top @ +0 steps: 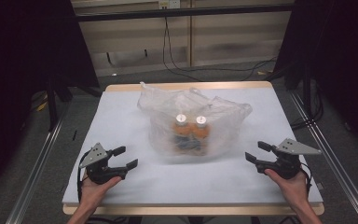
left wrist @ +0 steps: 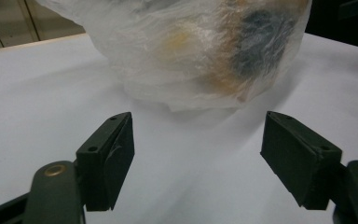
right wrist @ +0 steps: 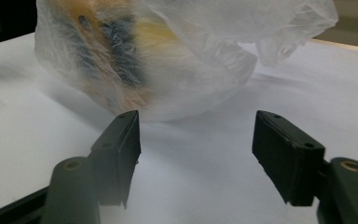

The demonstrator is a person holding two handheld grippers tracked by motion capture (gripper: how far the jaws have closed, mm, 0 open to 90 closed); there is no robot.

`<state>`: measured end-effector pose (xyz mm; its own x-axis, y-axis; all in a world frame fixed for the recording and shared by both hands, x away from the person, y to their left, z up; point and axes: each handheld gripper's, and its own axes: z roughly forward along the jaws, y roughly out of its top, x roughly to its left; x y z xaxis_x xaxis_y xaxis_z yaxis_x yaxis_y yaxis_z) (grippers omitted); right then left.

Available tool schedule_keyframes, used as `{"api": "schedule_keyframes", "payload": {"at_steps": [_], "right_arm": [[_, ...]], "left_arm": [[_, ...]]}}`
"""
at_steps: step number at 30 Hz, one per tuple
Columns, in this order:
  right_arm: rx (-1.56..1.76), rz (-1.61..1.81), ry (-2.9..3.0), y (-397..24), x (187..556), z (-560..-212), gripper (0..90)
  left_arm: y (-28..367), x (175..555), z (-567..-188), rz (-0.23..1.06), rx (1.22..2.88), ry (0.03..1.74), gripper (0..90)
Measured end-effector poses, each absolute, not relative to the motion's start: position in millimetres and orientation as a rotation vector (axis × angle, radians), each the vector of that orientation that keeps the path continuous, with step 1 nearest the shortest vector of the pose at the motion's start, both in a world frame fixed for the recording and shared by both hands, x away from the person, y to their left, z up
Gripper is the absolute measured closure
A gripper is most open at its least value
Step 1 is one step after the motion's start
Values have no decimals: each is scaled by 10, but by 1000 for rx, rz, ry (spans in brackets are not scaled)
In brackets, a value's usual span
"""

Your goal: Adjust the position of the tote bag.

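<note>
Plastic hides most of what matters here: a crumpled translucent bag point(top: 193, 119) sits in the middle of the white table point(top: 121, 116), and through its film two bottles point(top: 191, 133) stand upright side by side, white caps clear, orange bodies and dark labels only a smear. From the left gripper view the bag point(left wrist: 182, 51) is cut off at the top, its contents a blur of orange and black; the right gripper view shows the bag point(right wrist: 149, 56) much the same.

The left gripper point(top: 125, 157) rests near the table's front left, jaws spread wide with nothing between them. The right gripper point(top: 257, 151) sits at the front right, likewise wide open and empty. Both point toward the bag, well apart from it.
</note>
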<state>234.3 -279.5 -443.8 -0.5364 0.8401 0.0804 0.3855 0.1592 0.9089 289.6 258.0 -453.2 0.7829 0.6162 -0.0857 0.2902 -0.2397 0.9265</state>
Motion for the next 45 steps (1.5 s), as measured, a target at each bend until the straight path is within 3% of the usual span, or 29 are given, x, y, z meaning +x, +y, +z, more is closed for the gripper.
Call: {"api": "schedule_keyframes", "payload": {"at_steps": [11,17,18,22,35,45], "right_arm": [[1182,1355,2040,-2788,2518,-4303,455],[1162,1334,2070,-2783,2644,-4245,459],[1162,1328,2074,-2799,2702,-4238,406],[1174,1319,2065,-2813,2785,-4232,395],[1180,1248,2049,-2906,3069,-4077,526],[1171,1263,1991,-2981,3208,-3915,525]], "left_arm": [[2476,3089,-4447,381,1868,684,341],[2403,3284,-4385,375,1862,695,385],[2391,3346,-4365,366,1853,676,387],[2345,3426,-4300,388,1857,658,384],[2247,3720,-4118,405,1821,668,399],[2186,4037,-4056,378,1753,737,363]]}}
